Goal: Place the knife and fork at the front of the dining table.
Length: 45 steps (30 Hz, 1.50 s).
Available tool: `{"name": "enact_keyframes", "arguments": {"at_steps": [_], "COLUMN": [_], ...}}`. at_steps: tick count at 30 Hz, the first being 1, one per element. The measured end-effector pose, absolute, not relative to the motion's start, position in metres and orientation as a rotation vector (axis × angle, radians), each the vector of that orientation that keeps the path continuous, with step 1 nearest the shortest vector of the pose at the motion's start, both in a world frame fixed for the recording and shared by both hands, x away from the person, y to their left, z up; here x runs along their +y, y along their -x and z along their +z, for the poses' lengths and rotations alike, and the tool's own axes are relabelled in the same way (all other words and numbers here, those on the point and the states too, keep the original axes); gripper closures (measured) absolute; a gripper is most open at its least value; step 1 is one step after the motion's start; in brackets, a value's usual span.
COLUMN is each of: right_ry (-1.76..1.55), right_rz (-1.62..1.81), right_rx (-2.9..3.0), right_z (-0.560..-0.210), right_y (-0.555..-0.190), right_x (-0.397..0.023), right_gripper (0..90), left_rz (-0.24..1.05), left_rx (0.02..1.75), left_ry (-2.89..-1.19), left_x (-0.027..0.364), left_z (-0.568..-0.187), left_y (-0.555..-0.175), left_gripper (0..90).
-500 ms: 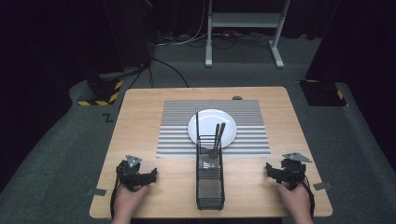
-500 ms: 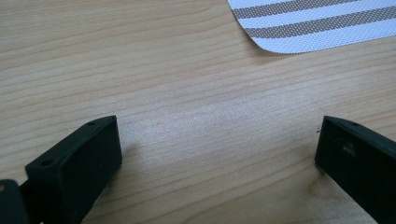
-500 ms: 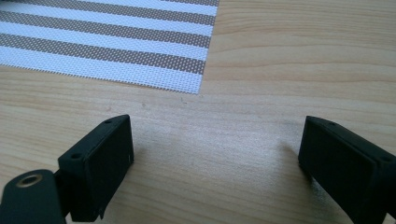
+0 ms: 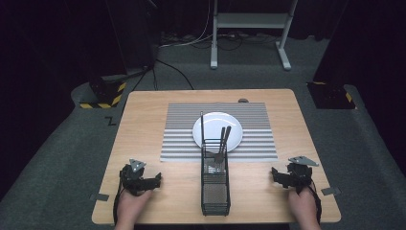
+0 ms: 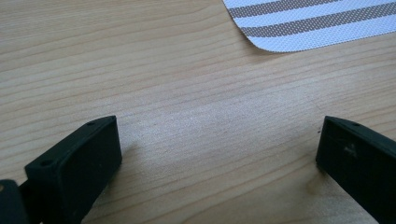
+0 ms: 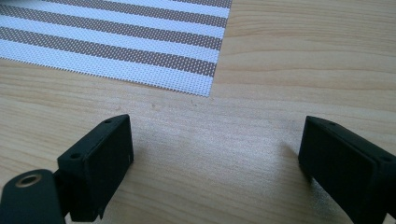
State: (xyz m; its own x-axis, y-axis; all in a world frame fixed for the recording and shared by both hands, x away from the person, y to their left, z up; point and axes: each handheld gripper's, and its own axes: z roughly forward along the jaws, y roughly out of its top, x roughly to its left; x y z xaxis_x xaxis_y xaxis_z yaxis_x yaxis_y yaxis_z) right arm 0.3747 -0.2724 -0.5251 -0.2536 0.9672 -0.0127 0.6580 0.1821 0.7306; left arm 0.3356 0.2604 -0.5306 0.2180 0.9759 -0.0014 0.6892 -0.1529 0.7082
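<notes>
Both grippers rest on the wooden table (image 4: 143,120), jaws spread wide with only bare wood between them. Between the left gripper (image 4: 157,179) and the right gripper (image 4: 275,173) stands a black wire cutlery caddy (image 4: 215,189), its long axis running away from the person. Dark utensils (image 4: 223,140) in its far end lean toward the white plate (image 4: 210,125) on the striped placemat (image 4: 182,139) beyond.

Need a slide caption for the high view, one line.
Both grippers, left and right, rest open on the wooden table flanking a wire caddy of cutlery before a white plate.
</notes>
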Motion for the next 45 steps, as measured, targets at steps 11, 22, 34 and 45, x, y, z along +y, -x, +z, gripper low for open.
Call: {"name": "enact_keyframes", "arguments": {"at_steps": [11,22,34,45], "right_ry": [-1.502,-1.496,-1.456,-1.454], "right_rz": [0.858,0.852,0.884,0.883], "right_rx": [2.007,1.994,2.054,2.061], "right_z": [-0.525,-0.525,-0.525,-0.525], "right_y": [-0.375,-0.369,-0.368,-0.368], "right_x": [-0.271,-0.267,-0.262,-0.262], "right_gripper": [10.0,12.9,11.4,10.7], "left_rz": [0.625,0.621,0.654,0.707], "left_rx": [1.515,1.468,1.325,1.185], "left_ry": [-1.928,-1.908,-1.878,-1.849], "left_x": [0.260,0.259,0.250,0.232], "left_z": [-0.530,-0.523,-0.509,-0.488], "left_y": [-0.334,-0.326,-0.316,-0.305], "left_gripper": [0.3,0.6,0.6,0.7]}}
